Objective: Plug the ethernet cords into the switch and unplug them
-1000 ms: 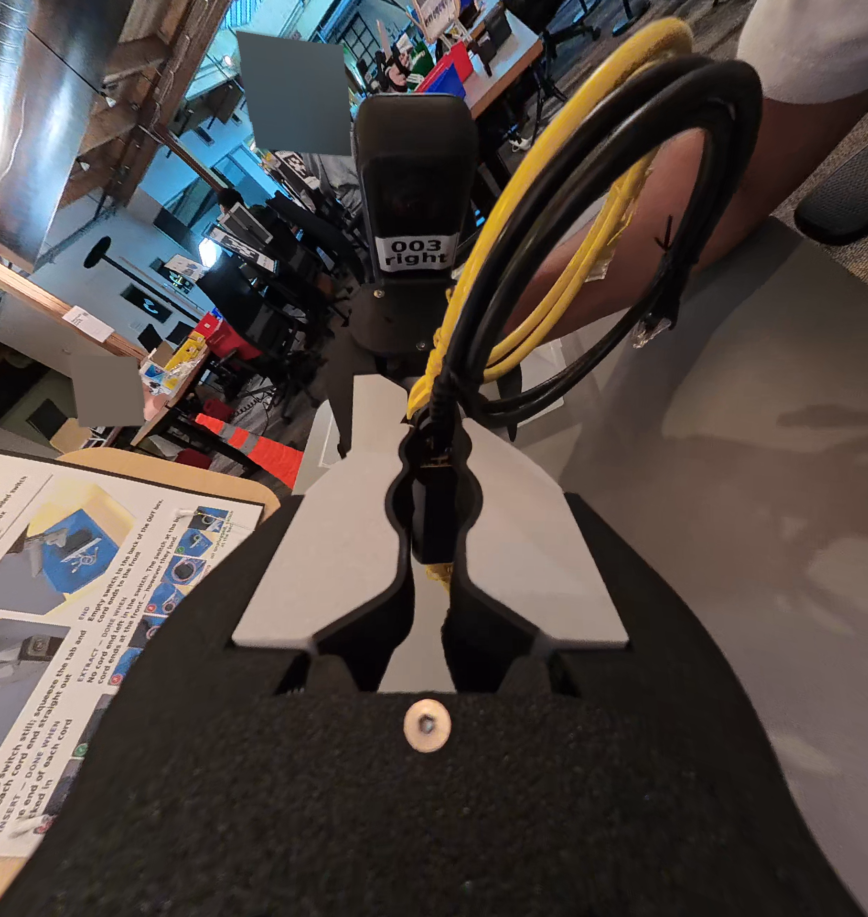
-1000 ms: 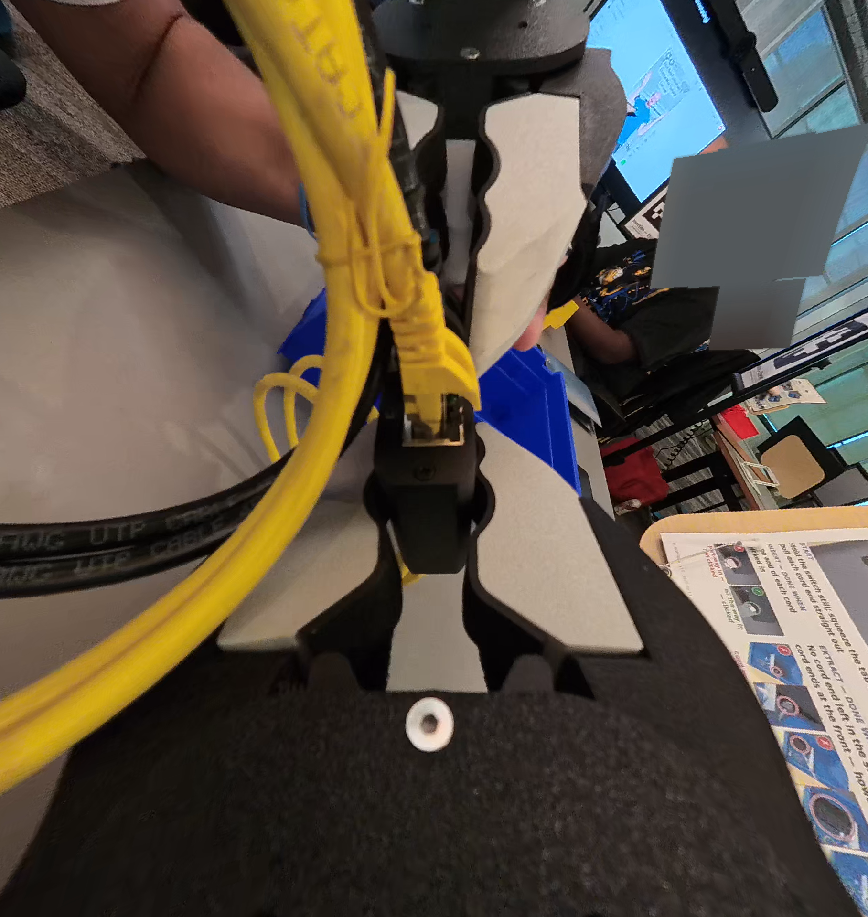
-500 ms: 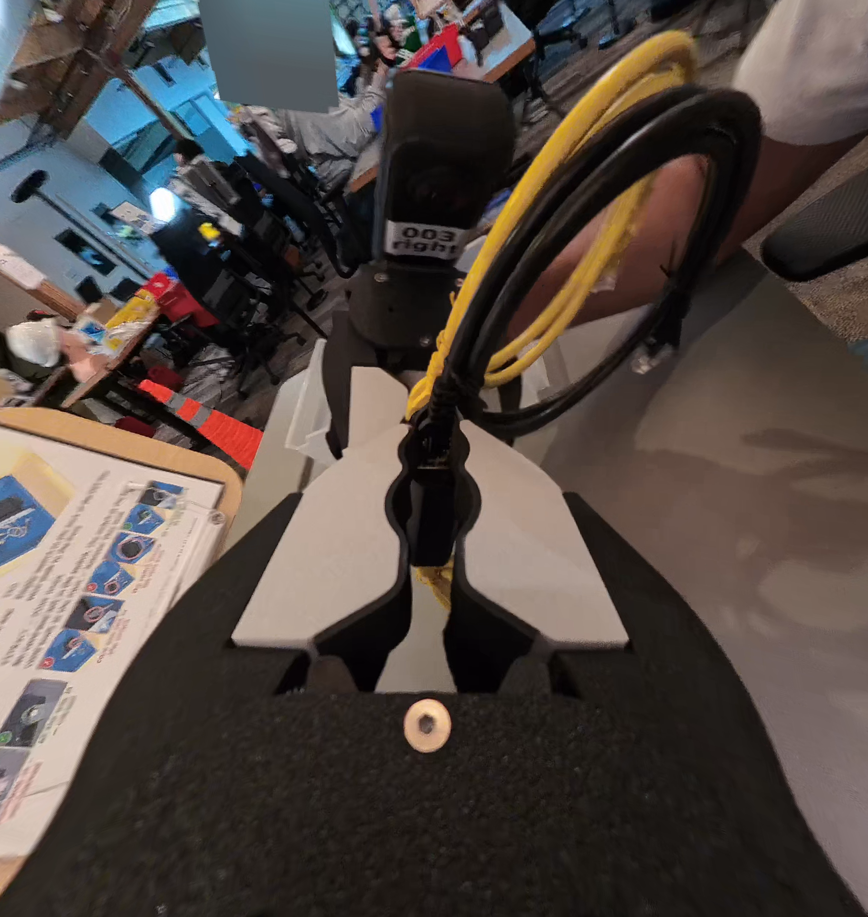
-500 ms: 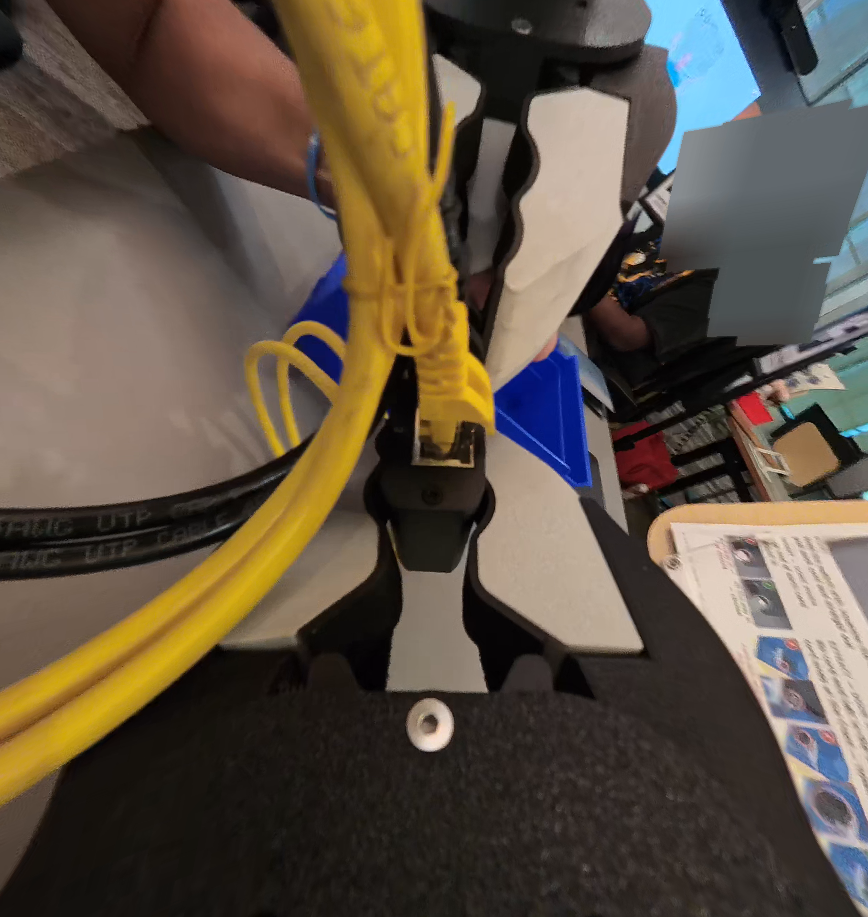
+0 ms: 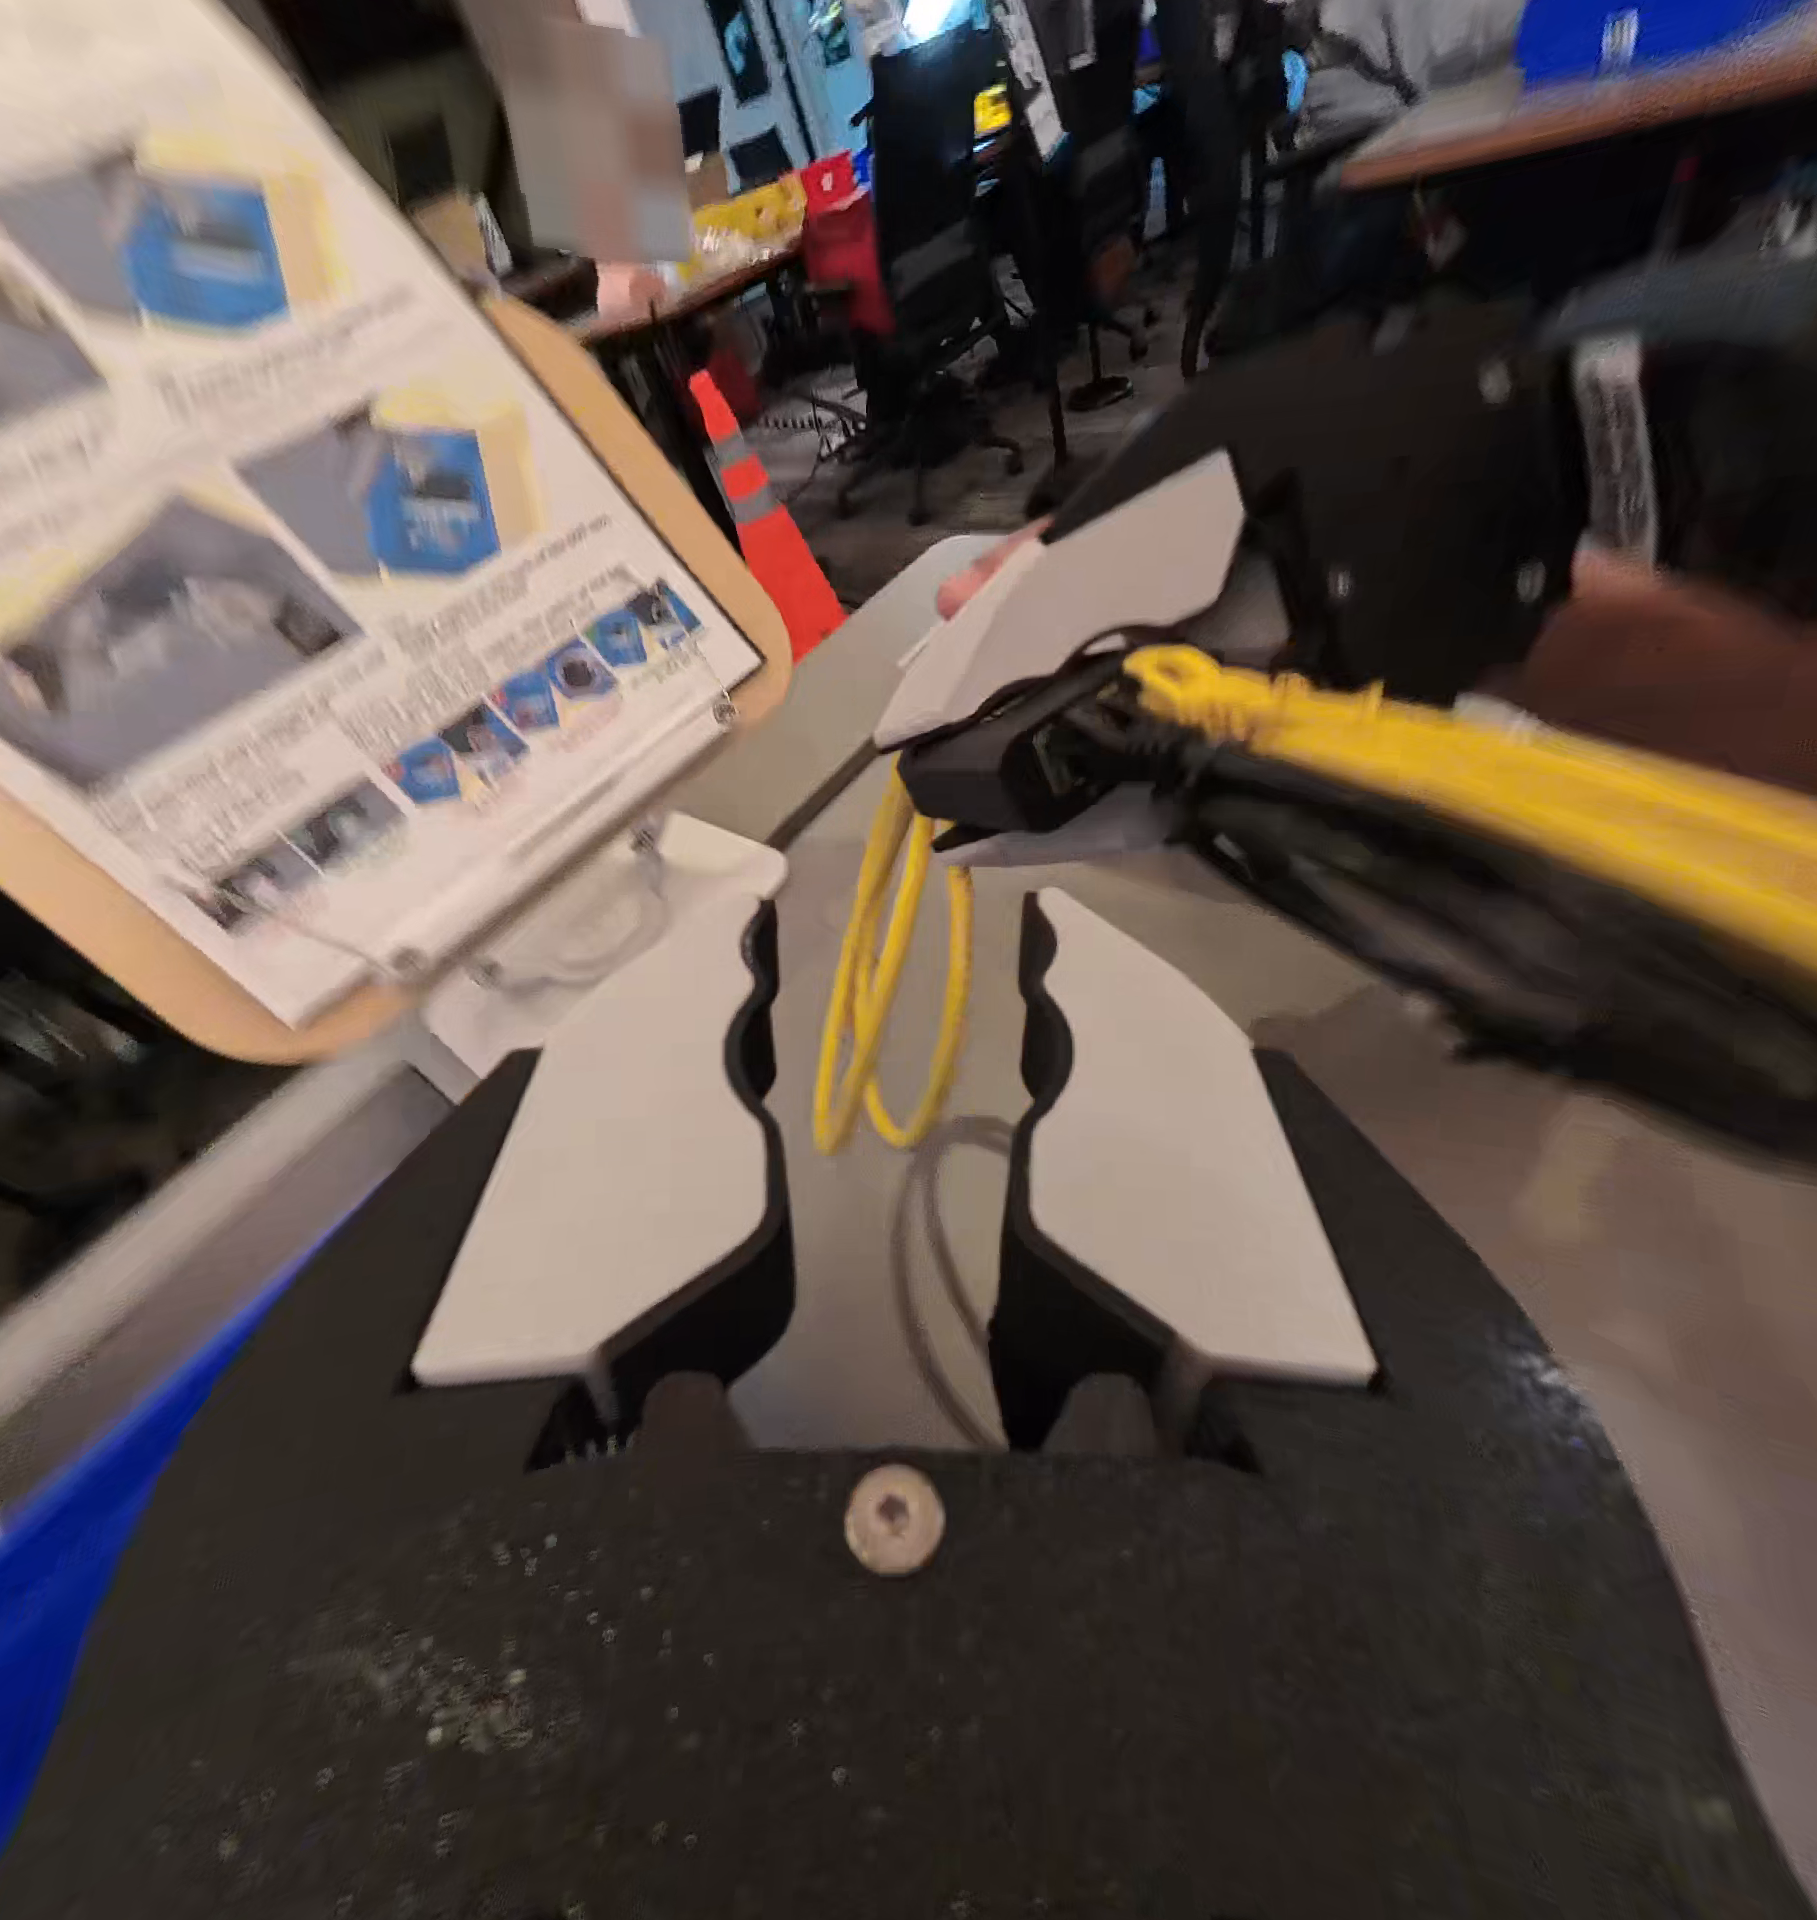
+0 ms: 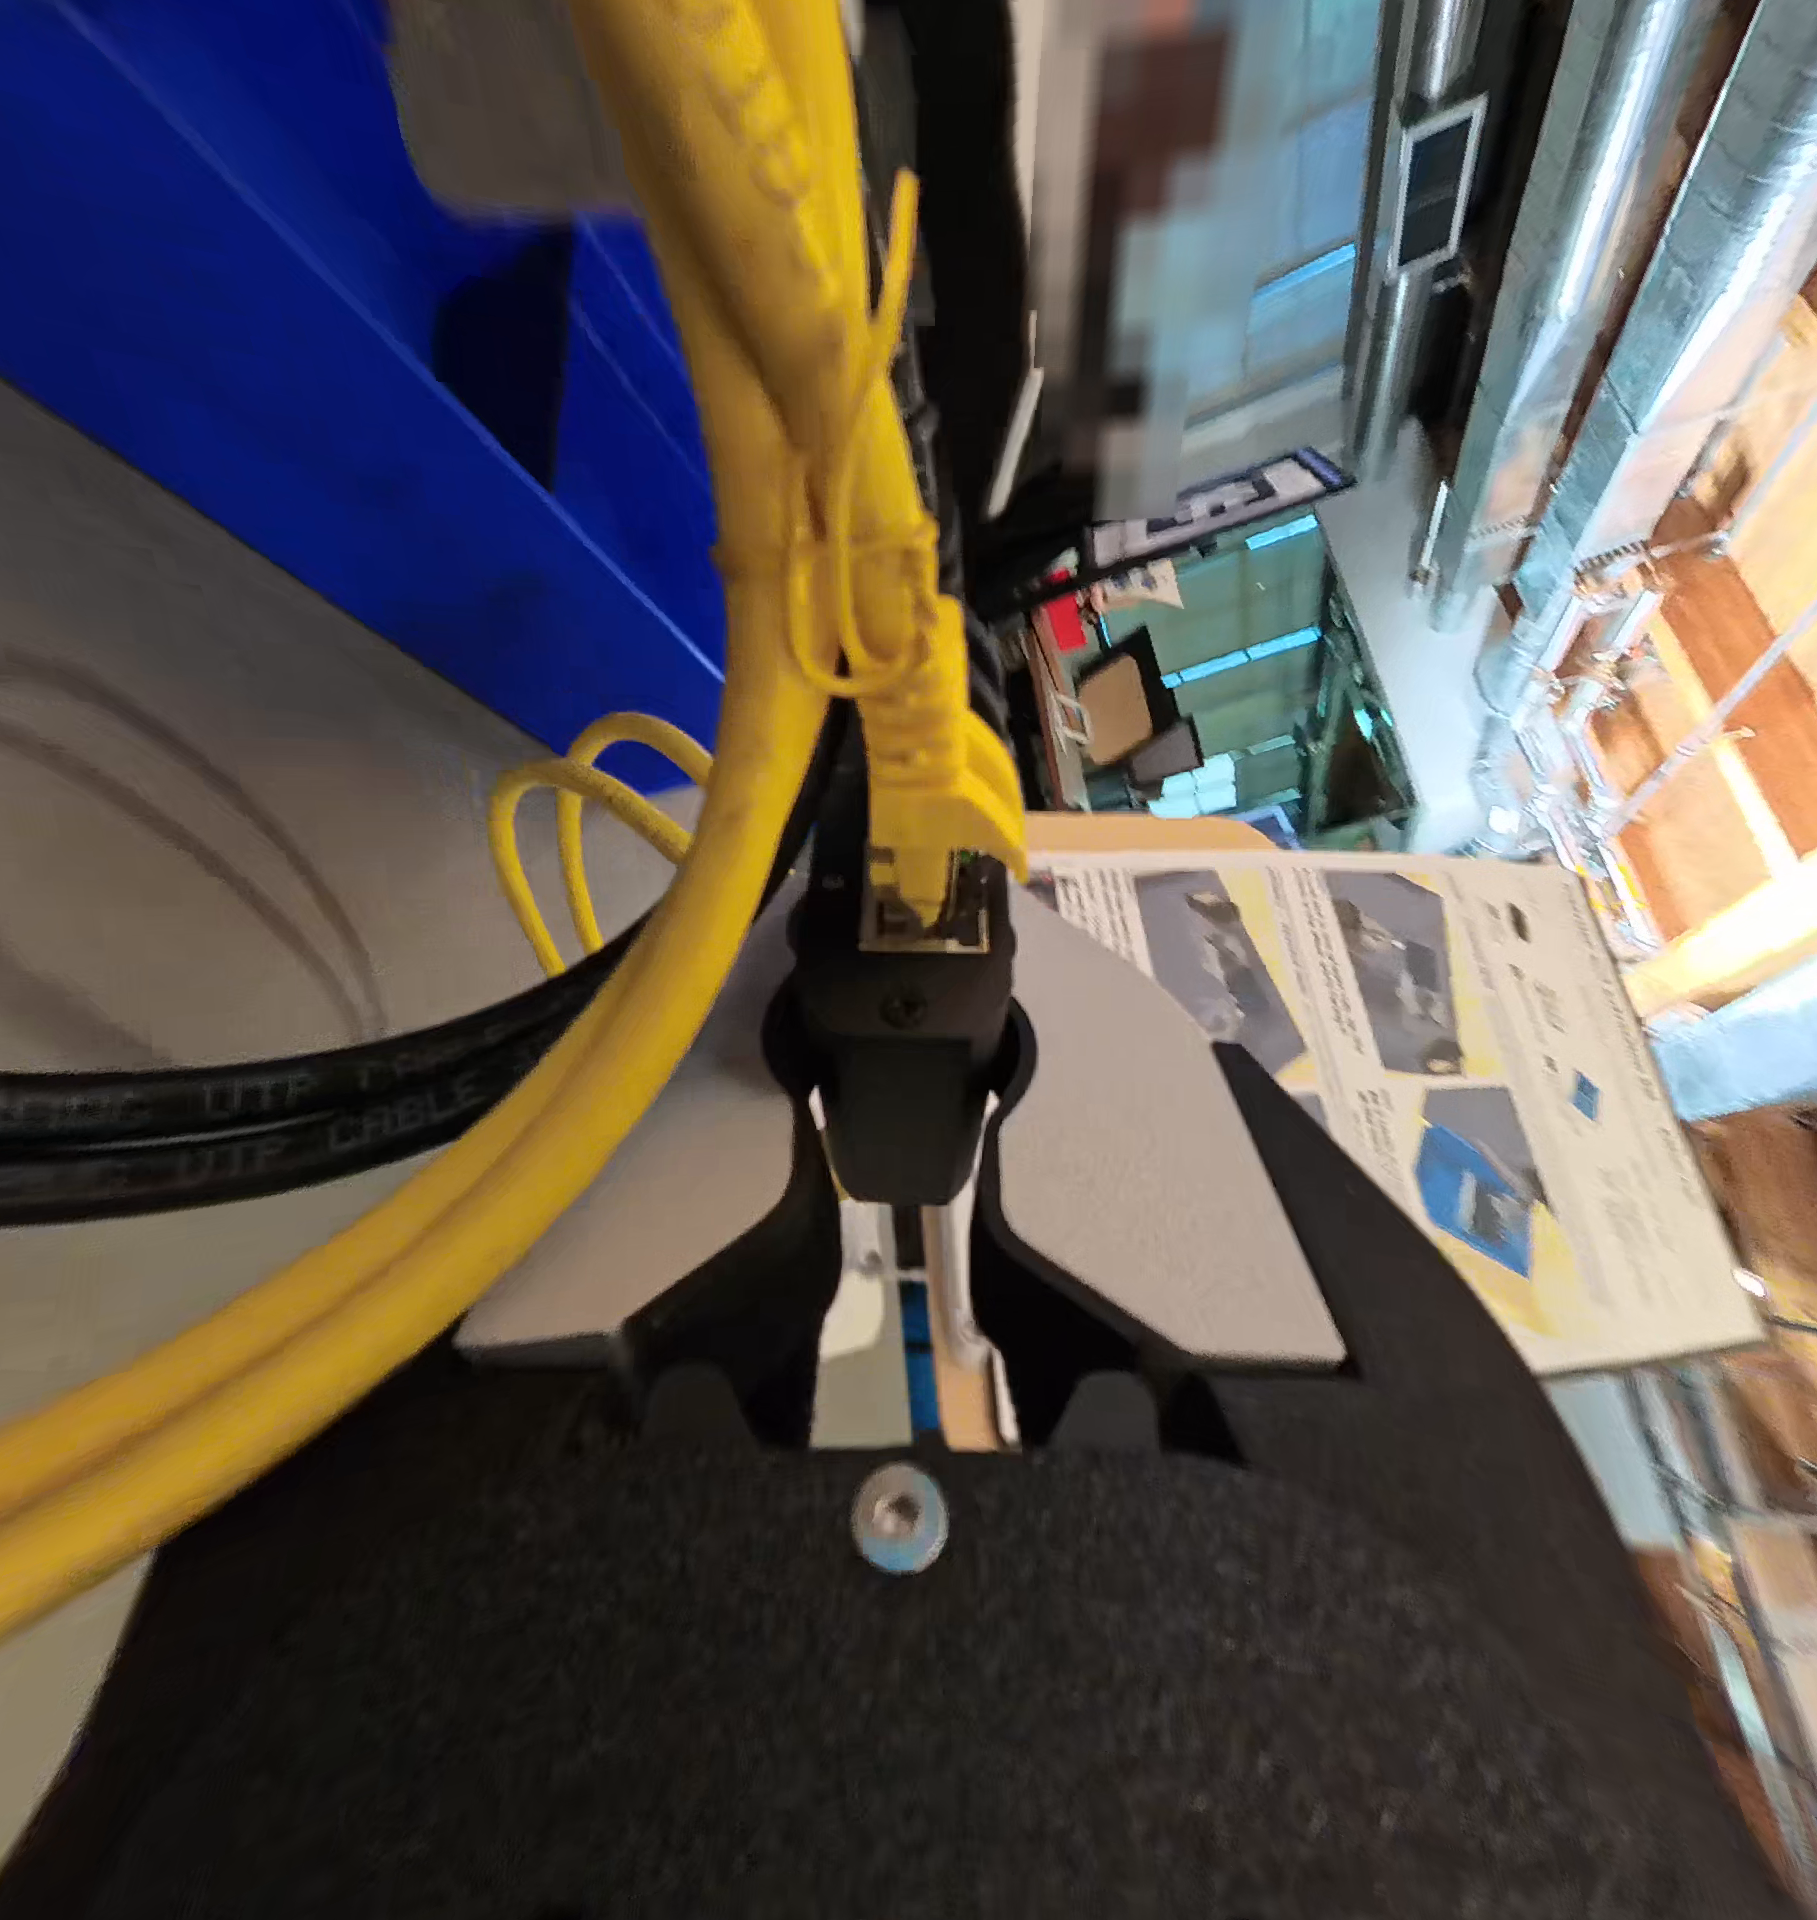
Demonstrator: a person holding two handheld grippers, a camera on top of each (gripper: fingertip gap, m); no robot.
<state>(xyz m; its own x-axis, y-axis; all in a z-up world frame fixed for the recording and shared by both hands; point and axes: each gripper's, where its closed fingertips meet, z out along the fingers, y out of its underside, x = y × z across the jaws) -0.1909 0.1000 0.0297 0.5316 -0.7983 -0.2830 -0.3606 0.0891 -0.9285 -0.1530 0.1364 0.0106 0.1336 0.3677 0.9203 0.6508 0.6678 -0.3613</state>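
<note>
My left gripper (image 5: 896,914) is open and empty, low over the grey table (image 5: 1569,1382). Beyond its fingertips, thin yellow cord loops (image 5: 883,997) lie on the table. My right gripper (image 6: 909,935) is shut on the small black switch (image 6: 909,1081), which also shows in the left wrist view (image 5: 977,774) at the upper right. A yellow ethernet plug (image 6: 925,790) sits in the switch's port. The thick yellow cord (image 6: 530,1195) and the black cord (image 6: 260,1112) hang in coils from the switch. Blur hides whether the black cord's plug is in its port.
An instruction board (image 5: 312,582) stands at the table's left edge and also shows in the right wrist view (image 6: 1403,1039). A blue bin (image 6: 312,343) stands on the table. A thin grey cable (image 5: 925,1247) lies under my left gripper. An orange cone (image 5: 769,520) stands on the floor beyond. The grippers' ends are close to 6 cm from one another.
My left gripper was shut on the black cord's end at the switch; it has let go, opened and swung away to the left. My right gripper keeps the switch and has turned.
</note>
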